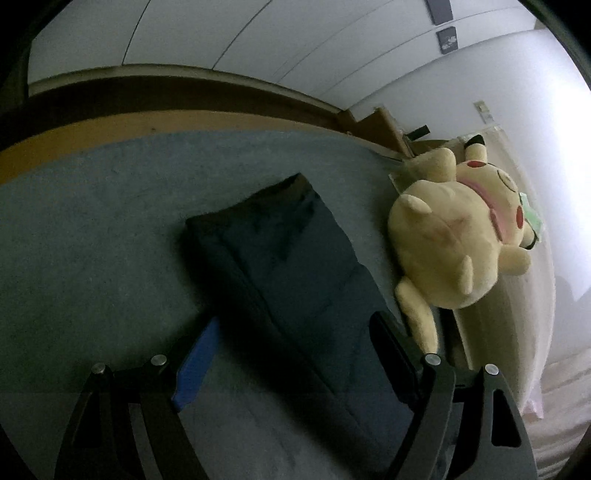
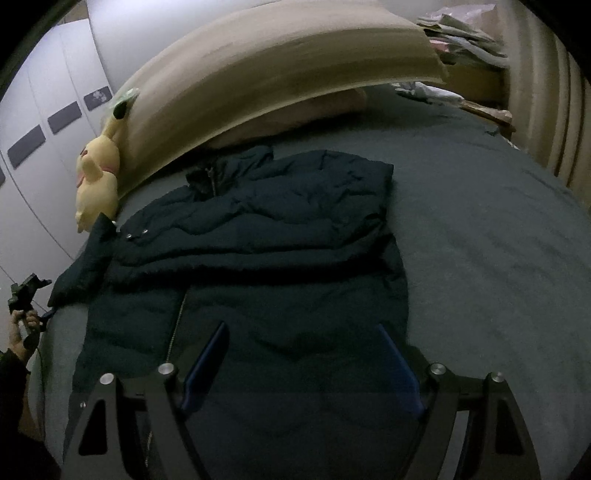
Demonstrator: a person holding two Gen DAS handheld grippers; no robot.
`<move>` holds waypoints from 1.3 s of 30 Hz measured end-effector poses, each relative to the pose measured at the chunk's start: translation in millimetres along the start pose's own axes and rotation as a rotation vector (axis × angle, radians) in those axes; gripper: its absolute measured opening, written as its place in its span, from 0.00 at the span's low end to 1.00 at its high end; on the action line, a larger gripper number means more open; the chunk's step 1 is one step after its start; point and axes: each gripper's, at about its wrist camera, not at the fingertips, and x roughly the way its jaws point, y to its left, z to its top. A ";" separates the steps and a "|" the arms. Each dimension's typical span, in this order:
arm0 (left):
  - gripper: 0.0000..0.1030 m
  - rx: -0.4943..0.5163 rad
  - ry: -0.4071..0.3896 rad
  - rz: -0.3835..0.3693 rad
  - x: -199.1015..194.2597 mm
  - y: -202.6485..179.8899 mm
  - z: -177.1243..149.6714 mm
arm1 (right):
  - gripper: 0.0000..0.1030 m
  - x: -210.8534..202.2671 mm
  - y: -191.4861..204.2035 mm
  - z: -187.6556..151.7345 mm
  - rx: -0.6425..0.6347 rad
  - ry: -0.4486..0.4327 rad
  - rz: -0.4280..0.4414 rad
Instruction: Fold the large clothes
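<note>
A dark navy puffer jacket (image 2: 266, 258) lies flat on the grey bed sheet (image 2: 480, 240), zip up, with one sleeve folded across its chest. Its other sleeve (image 1: 295, 266) stretches out toward the bed's edge. My left gripper (image 1: 295, 354) hovers over that sleeve, jaws wide, with the cloth beneath them and neither pad pressing on it. In the right wrist view the left gripper (image 2: 26, 291) is small at the far left, held in a hand (image 2: 20, 332). My right gripper (image 2: 303, 362) is open above the jacket's lower hem, holding nothing.
A yellow plush toy (image 1: 454, 236) lies beside the sleeve against the padded headboard (image 2: 277, 74). A wooden bed frame (image 1: 110, 125) borders the sheet. Papers and clutter (image 2: 461, 29) are piled at the far right corner. White wardrobe doors (image 2: 44, 110) stand at left.
</note>
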 end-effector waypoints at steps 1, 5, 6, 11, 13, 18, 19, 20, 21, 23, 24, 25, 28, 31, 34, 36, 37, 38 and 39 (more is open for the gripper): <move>0.46 0.014 0.001 0.024 0.0 -1.5 -0.5 | 0.81 -0.1 1.9 0.1 -0.003 -0.003 0.001; 0.12 0.045 0.012 0.079 5.8 -2.1 5.8 | 0.81 0.8 5.7 -0.5 -0.013 -0.006 0.007; 0.10 0.062 0.003 0.084 3.9 -5.9 5.4 | 0.81 0.6 4.8 -0.5 -0.009 -0.005 0.008; 0.06 0.225 -0.092 0.113 -23.7 -43.2 -0.7 | 0.81 -3.1 -2.0 -3.4 0.011 -0.009 0.011; 0.06 0.293 -0.137 0.106 -41.9 -63.3 -5.9 | 0.81 -5.5 -5.6 -4.2 0.022 -0.013 0.015; 0.06 0.511 -0.269 0.005 -100.8 -146.5 -42.4 | 0.81 -13.9 -10.8 -4.2 0.035 -0.036 0.031; 0.06 0.554 -0.288 -0.021 -109.5 -166.1 -53.5 | 0.81 -16.0 -12.3 -4.2 0.039 -0.041 0.036; 0.06 0.583 -0.300 -0.045 -117.7 -179.0 -60.7 | 0.81 -17.5 -13.6 -4.2 0.043 -0.045 0.040; 0.06 0.617 -0.309 -0.076 -126.3 -196.2 -72.6 | 0.81 -19.6 -15.3 -4.6 0.048 -0.050 0.045; 0.06 0.697 -0.317 -0.146 -141.6 -234.3 -103.2 | 0.81 -22.8 -19.3 -5.6 0.060 -0.058 0.052; 0.06 0.732 -0.309 -0.185 -147.1 -251.7 -120.4 | 0.81 -24.8 -22.2 -5.7 0.066 -0.062 0.056; 0.06 0.756 -0.302 -0.210 -149.2 -262.8 -133.4 | 0.81 -27.1 -25.4 -6.7 0.074 -0.068 0.060; 0.06 0.844 -0.256 -0.302 -151.9 -304.8 -188.2 | 0.81 -32.5 -36.0 -9.4 0.104 -0.079 0.068; 0.05 0.918 -0.187 -0.368 -144.0 -337.5 -244.7 | 0.81 -37.2 -47.6 -11.4 0.143 -0.090 0.080; 0.05 0.972 -0.116 -0.390 -126.5 -354.6 -295.1 | 0.81 -40.8 -58.9 -12.8 0.182 -0.097 0.090; 0.05 0.996 -0.044 -0.395 -108.9 -360.3 -326.3 | 0.81 -42.4 -64.1 -13.4 0.199 -0.097 0.100; 0.05 1.014 -0.011 -0.389 -101.1 -360.4 -347.7 | 0.81 -42.7 -66.6 -13.3 0.204 -0.094 0.109; 0.05 1.026 0.011 -0.377 -92.5 -361.4 -363.0 | 0.81 -42.5 -68.3 -12.9 0.206 -0.091 0.115; 0.05 1.047 0.050 -0.366 -82.1 -362.0 -380.8 | 0.81 -42.7 -69.7 -12.8 0.207 -0.089 0.119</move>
